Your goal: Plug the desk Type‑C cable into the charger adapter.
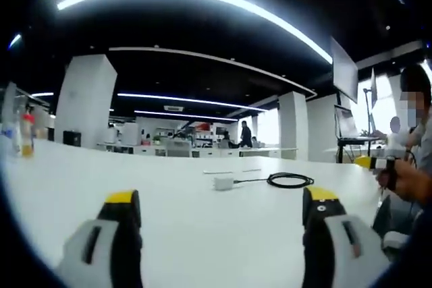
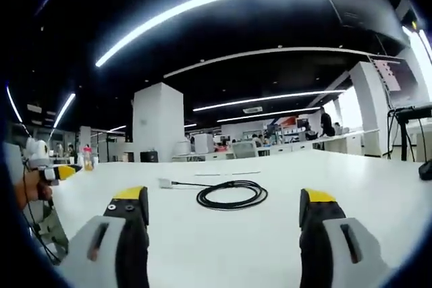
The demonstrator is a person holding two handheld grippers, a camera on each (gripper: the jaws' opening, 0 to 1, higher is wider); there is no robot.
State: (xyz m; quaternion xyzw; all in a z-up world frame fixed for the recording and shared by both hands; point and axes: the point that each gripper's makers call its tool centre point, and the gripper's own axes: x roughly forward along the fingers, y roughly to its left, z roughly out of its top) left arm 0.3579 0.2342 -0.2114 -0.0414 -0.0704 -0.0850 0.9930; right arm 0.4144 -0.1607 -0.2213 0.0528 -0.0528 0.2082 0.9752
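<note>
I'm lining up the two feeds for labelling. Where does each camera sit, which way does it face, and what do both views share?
Left gripper view: rides on the left tongs, low over the white desk, facing the white charger adapter and coiled black cable; a hand holding the other tongs shows at right.
Right gripper view: rides on the right tongs, facing the same cable and adapter; a hand shows at left.
Shared: desk, cable, adapter, both tongs open.

A black cable (image 2: 229, 194) lies coiled on the white desk, its end seemingly touching a small white adapter (image 2: 165, 183).
</note>
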